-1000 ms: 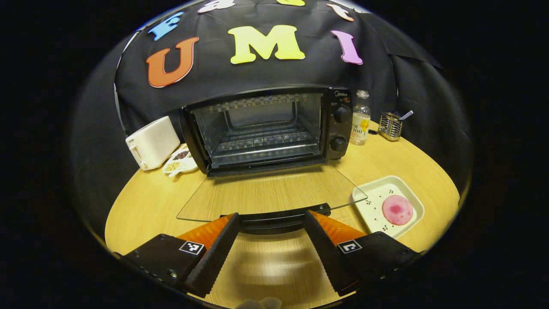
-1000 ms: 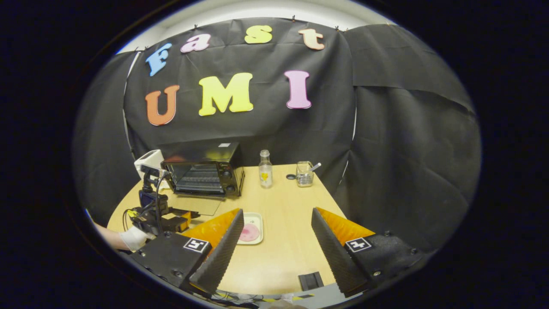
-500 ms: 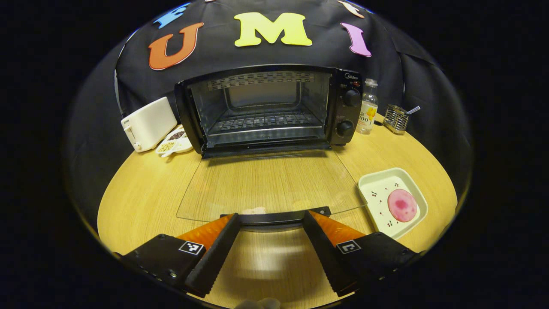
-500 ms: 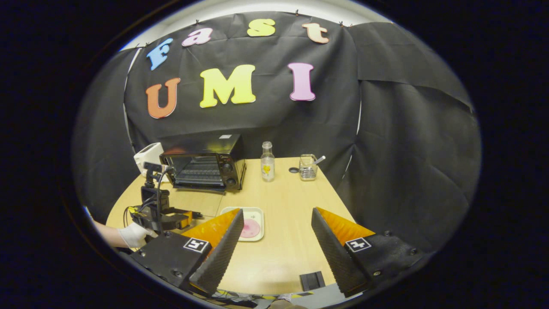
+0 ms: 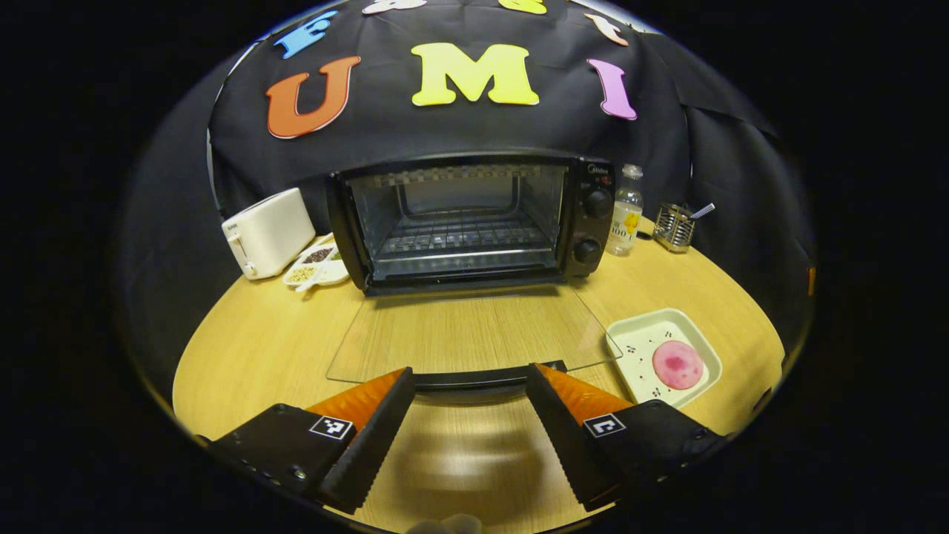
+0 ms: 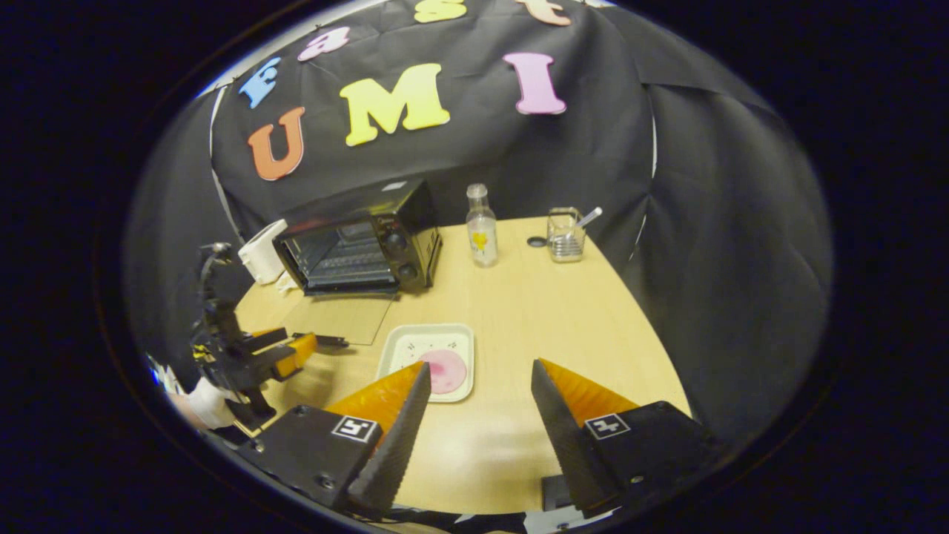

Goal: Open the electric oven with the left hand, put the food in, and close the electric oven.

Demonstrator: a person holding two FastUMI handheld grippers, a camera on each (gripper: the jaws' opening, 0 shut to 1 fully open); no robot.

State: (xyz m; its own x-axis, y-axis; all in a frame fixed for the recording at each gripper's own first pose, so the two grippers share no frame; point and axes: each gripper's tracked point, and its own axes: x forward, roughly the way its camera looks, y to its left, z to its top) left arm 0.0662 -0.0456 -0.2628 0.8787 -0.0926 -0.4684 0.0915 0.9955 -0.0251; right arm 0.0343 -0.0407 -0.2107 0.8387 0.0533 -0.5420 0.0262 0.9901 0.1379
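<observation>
The left gripper [image 5: 468, 415] stood released, its jaws spread with the door handle [image 5: 474, 380] lying just ahead between the tips, neither finger pressing on it. Beyond the handle the glass door [image 5: 474, 330] lay folded flat over the worktop [image 5: 252, 348], and past it the electric oven [image 5: 471, 219] stood open with its rack bare. The right gripper [image 6: 478, 415] also hung released, holding nothing. The food [image 6: 445, 371], a pink round piece, sat in a white tray [image 6: 415, 341] just ahead of its tips and slightly to their left; from the left gripper it lay ahead and to the right.

The food looked light and probably soft, so a gentle pinch across its sides would suit; taking the stiff tray by its rim seemed the safer hold, though the glaze may be slippery. The glass door is fragile and should be moved by the handle only.

The right gripper view showed the left gripper [image 6: 285, 352] from the side with the gloved hand [image 6: 204, 400] holding it. The left gripper view showed the oven's inside, plus a toaster [image 5: 268, 231] and a small dish [image 5: 317, 265] ahead to the left
</observation>
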